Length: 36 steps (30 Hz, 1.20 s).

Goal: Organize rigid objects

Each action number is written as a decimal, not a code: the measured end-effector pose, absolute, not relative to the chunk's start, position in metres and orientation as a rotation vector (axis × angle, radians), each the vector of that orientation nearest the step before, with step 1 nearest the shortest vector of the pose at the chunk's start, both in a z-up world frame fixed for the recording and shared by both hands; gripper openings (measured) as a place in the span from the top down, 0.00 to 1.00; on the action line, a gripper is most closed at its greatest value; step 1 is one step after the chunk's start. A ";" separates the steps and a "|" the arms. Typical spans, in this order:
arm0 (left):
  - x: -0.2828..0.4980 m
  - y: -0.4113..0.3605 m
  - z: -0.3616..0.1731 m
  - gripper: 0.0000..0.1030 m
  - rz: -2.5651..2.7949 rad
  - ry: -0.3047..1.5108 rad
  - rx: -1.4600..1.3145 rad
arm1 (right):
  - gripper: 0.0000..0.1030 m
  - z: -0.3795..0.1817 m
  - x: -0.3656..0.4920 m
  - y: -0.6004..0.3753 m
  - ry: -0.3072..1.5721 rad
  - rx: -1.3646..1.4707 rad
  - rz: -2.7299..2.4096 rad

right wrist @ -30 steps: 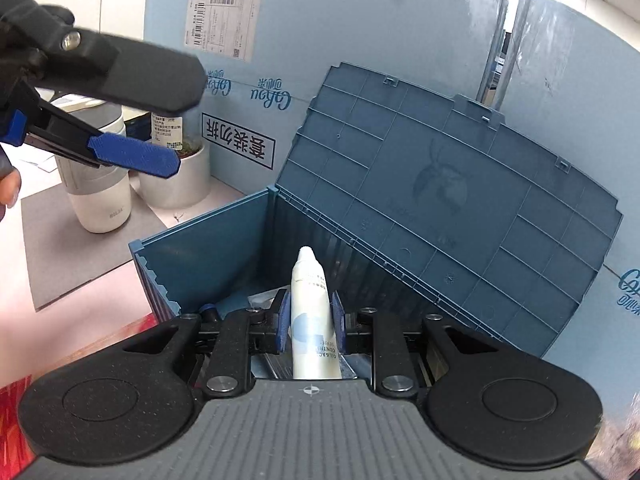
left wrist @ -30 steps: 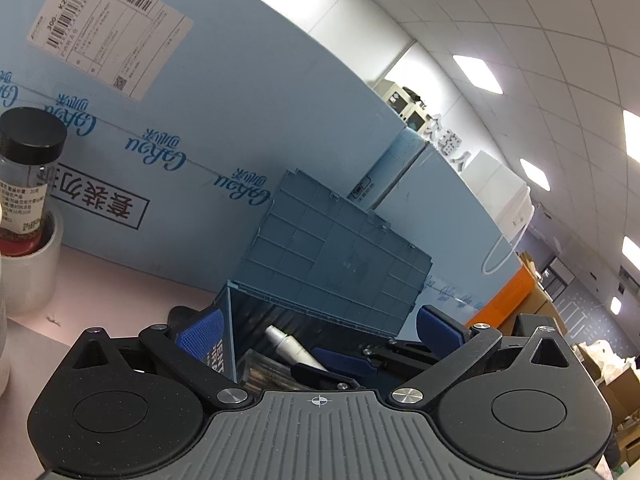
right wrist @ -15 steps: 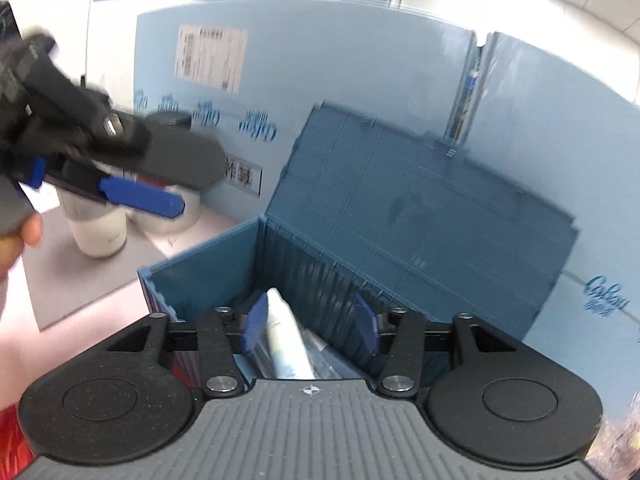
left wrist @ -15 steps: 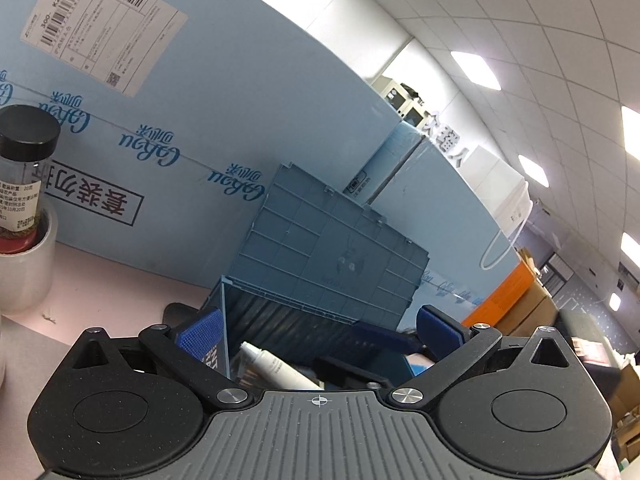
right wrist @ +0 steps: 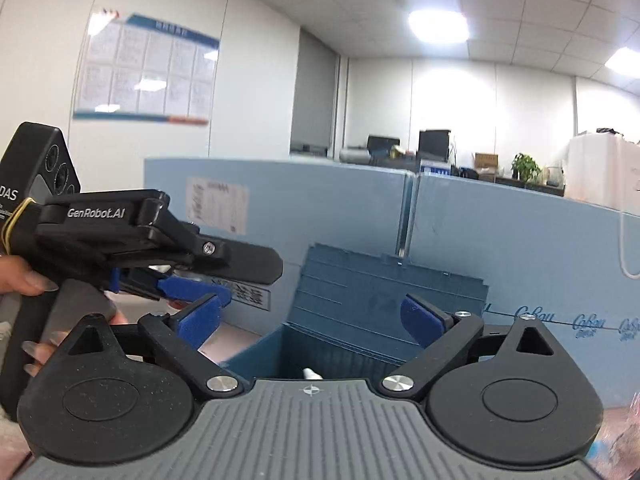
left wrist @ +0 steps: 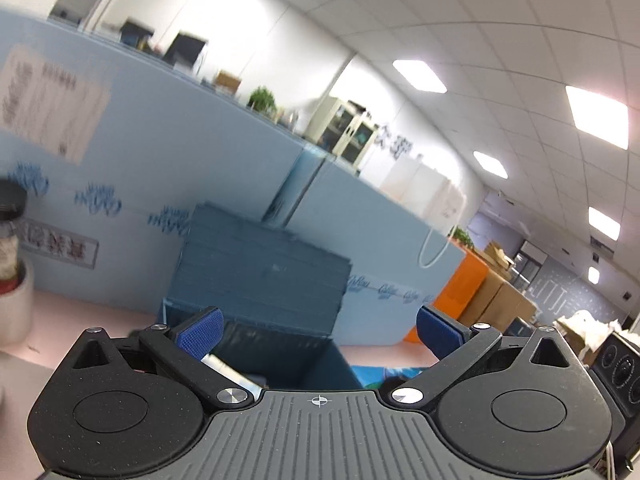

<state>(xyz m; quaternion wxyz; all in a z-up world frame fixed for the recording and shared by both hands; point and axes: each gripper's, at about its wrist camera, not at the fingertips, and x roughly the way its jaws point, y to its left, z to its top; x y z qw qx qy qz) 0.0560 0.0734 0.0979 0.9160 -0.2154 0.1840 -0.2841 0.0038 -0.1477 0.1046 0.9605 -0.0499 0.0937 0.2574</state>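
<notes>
A dark blue plastic box (left wrist: 276, 344) (right wrist: 316, 352) stands with its ribbed lid (left wrist: 260, 272) (right wrist: 384, 292) raised against the blue partition. A white tube (left wrist: 228, 372) lies inside it; only its tip (right wrist: 310, 373) shows in the right wrist view. My left gripper (left wrist: 318, 330) is open and empty above the box's near edge. My right gripper (right wrist: 312, 318) is open and empty above the box. The left gripper's body (right wrist: 132, 240) shows to the left in the right wrist view.
A black-capped jar (left wrist: 10, 236) stands in a white cup (left wrist: 14, 308) at the far left on the pink table (left wrist: 80, 320). Light blue partition boards (left wrist: 160, 168) close the back. An orange cabinet (left wrist: 460, 292) and cardboard boxes (left wrist: 504, 300) stand to the right.
My right gripper let go of the white tube, which now lies in the box, then opened wide and rose. Both grippers lifted and tilted upward; the left view turned right.
</notes>
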 end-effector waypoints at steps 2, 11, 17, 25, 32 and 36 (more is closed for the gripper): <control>0.038 0.072 0.101 0.00 -0.557 0.340 -0.445 | 0.02 0.105 -0.010 -0.154 0.171 -0.092 0.537; -0.018 0.058 0.098 0.00 -0.453 0.252 -0.372 | 0.00 0.094 -0.041 -0.166 0.134 -0.033 0.527; -0.032 0.052 0.095 0.00 -0.337 0.239 -0.328 | 0.00 0.081 -0.058 -0.165 0.126 -0.020 0.501; -0.056 0.035 0.089 0.00 -0.304 0.235 -0.259 | 0.00 0.072 -0.088 -0.167 0.090 -0.043 0.464; -0.095 0.028 0.083 0.00 -0.249 0.144 -0.235 | 0.00 0.068 -0.114 -0.181 0.066 0.022 0.397; -0.127 0.028 0.076 0.00 -0.206 0.084 -0.255 | 0.00 0.063 -0.141 -0.187 0.034 0.063 0.304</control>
